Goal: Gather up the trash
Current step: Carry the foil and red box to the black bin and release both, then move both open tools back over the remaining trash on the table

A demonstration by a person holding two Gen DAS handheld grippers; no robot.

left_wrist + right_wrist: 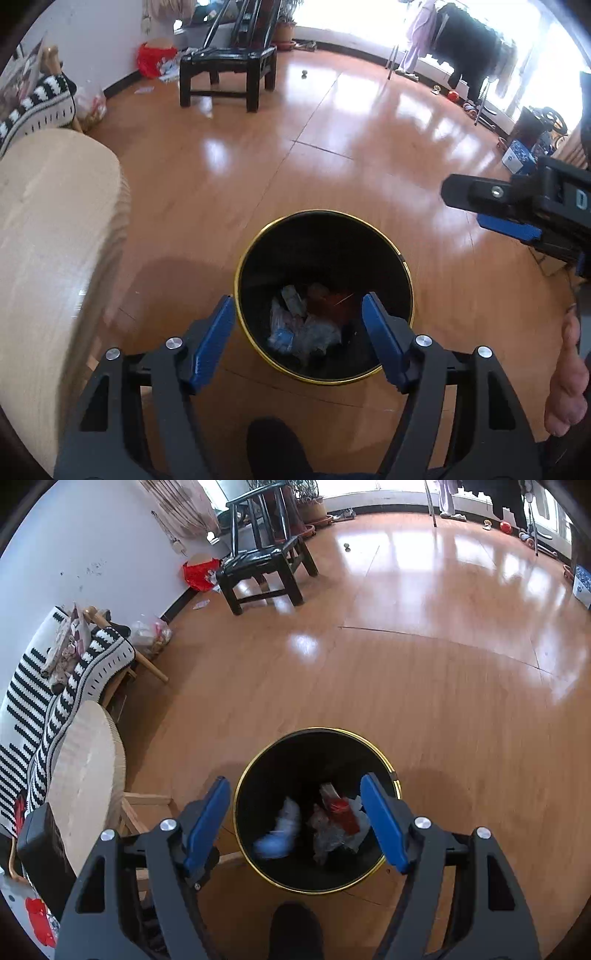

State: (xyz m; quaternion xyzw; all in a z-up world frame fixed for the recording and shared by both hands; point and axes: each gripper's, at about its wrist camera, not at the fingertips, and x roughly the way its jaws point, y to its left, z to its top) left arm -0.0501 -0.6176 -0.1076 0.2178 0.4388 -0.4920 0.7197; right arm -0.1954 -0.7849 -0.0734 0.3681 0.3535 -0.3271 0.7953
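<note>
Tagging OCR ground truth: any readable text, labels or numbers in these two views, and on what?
No full word reads.
"D": lone white character on the right tool's body, cut by the frame edge; uncertain.
Blue-and-white box: print too small.
Wrappers in the bin: blurred, unreadable.

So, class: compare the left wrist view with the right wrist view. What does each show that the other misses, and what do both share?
Only the left wrist view shows the right gripper from the side and a hand at the edge. Only the right wrist view shows the red wrapper in the bin and a black box on the round table. Both show the gold-rimmed bin, open grippers, dark chair, wooden floor.
</note>
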